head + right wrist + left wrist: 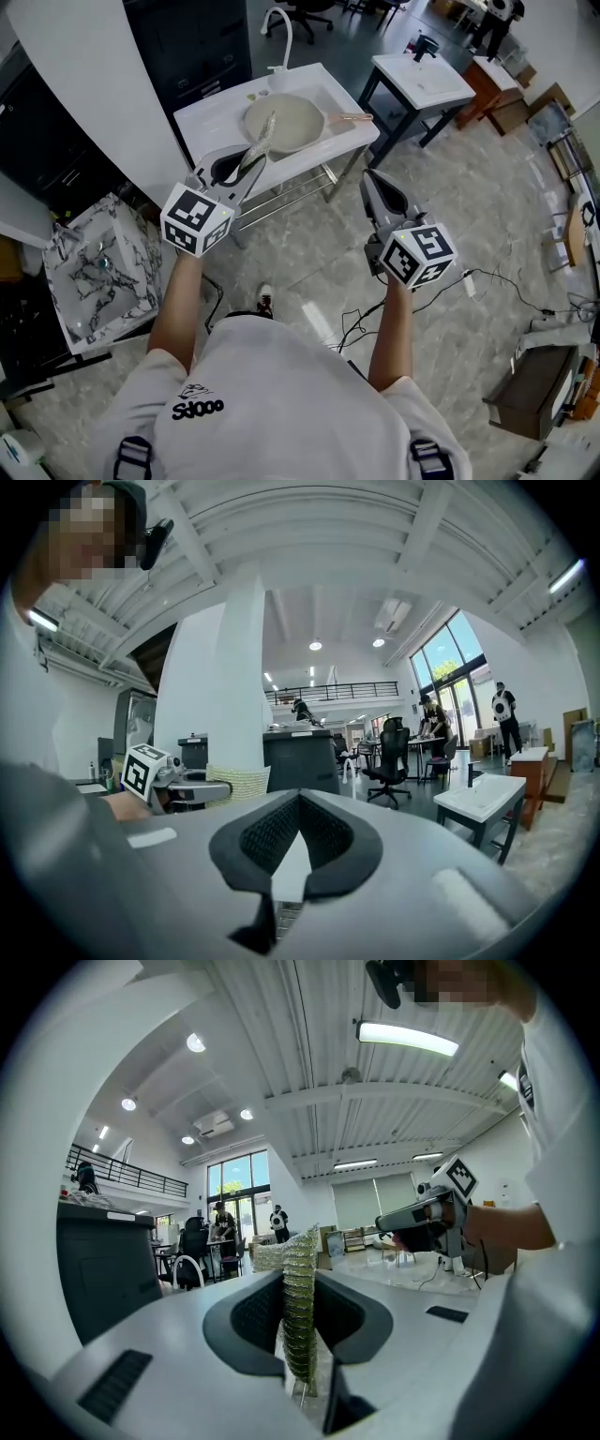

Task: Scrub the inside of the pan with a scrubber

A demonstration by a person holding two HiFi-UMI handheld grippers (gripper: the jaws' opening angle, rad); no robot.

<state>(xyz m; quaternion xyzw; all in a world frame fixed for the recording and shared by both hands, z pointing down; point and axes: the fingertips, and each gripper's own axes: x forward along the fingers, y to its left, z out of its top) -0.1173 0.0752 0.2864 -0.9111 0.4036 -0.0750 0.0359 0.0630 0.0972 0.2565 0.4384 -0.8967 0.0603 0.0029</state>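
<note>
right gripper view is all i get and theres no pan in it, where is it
Observer: Head view shows the pan lying in the white sink ahead of the person.
Operator: which way does its handle go
Observer: The handle points to the person's right, reaching the sink's rim.
Operator: is the left tool really gripping the scrubber
Observer: Yes. Left gripper view shows the left tool shut on the scrubber, which sticks out past the jaws.

scrubber (pixel 262 139): lower end hidden in left claw (pixel 239 170) | pan (pixel 291 122): rim part-covered by scrubber
</note>
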